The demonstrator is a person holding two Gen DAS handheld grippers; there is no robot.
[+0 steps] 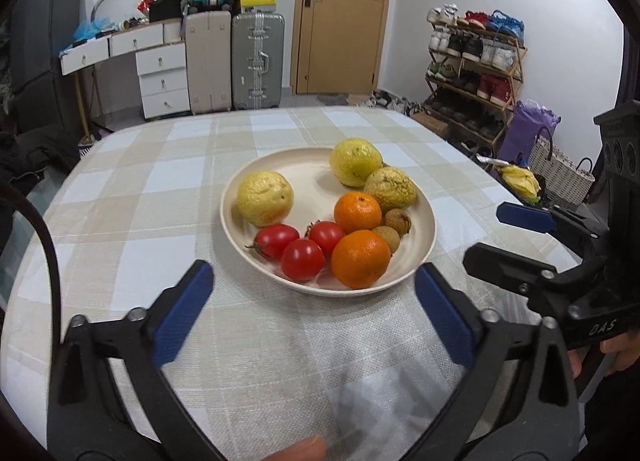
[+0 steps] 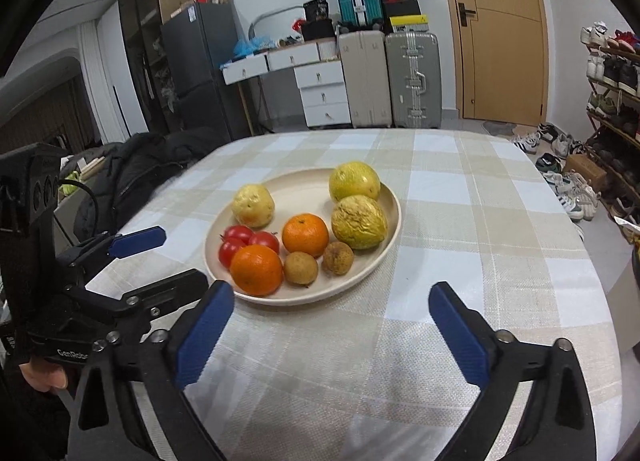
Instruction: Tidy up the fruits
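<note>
Checked tablecloth (image 1: 160, 189) spreads beneath a cream plate (image 1: 424, 229) of fruits (image 1: 357, 211) at table centre; left gripper (image 1: 314, 313) at six o'clock and right gripper (image 2: 332, 321) beside it, jaws wide apart, holding nothing.

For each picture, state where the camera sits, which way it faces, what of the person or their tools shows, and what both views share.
Left wrist: on the left gripper, facing the plate; right gripper and a fingertip show.
Right wrist: on the right gripper, facing the plate; left gripper and a hand show.
Shared: plate, door.
</note>
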